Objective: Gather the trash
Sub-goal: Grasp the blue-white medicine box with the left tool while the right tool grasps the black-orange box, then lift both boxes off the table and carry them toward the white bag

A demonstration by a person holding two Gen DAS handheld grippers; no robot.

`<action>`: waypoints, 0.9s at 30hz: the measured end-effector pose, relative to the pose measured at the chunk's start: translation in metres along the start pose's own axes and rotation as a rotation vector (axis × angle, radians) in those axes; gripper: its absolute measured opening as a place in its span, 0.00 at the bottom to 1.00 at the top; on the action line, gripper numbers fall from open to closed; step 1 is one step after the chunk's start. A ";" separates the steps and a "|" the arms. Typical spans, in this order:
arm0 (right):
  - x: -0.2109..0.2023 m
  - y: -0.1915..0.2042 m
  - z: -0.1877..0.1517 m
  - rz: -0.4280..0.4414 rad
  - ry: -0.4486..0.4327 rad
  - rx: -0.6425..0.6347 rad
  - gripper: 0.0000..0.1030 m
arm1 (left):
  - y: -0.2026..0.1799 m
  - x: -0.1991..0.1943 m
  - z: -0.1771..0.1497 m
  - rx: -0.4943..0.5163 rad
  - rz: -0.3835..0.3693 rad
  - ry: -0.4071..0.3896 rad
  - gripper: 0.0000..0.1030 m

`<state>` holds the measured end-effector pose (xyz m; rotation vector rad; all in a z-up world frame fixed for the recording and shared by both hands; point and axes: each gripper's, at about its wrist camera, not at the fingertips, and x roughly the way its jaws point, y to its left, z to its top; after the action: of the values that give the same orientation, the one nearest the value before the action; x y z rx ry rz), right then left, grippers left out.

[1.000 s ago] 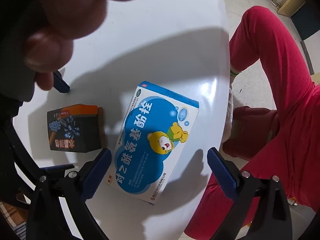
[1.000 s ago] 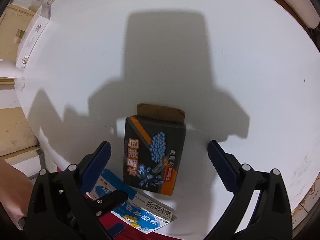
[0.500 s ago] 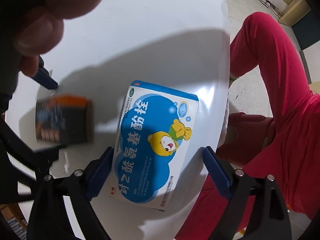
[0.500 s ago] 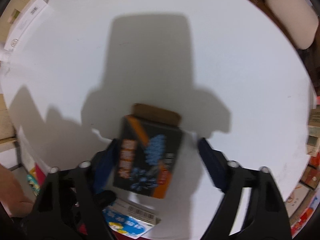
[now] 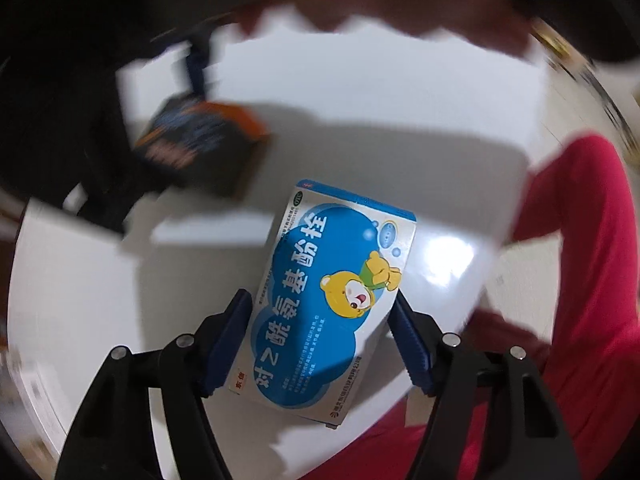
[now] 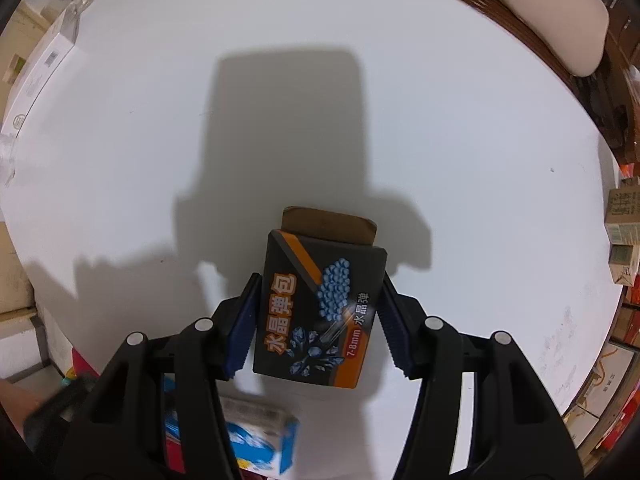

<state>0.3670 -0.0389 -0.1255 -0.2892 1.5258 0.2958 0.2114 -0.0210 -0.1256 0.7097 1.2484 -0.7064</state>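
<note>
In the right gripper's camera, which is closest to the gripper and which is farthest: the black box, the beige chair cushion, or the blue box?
1. black box: right between the right gripper fingers, which press its sides.
2. blue box: just below and behind the fingers, low left.
3. beige chair cushion: far across the white table, top right.

The blue box (image 5: 332,300) is glossy printed card, catching a sheen; the dark box (image 6: 320,312) looks matt card with a raw brown flap. The bench (image 6: 400,100) is smooth white — perhaps laminate, faintly reflective. Jaws carry ribbed blue pads (image 6: 242,328) — seemingly rubber.
</note>
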 end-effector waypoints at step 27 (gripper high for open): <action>-0.126 -0.005 -0.151 0.027 -0.400 0.054 0.54 | 0.007 -0.098 -0.023 -0.416 0.203 -0.317 0.63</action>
<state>0.2256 -0.0997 -0.0028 -0.1542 1.1415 0.3125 0.1867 0.0094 -0.0327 0.3566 0.9718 -0.3564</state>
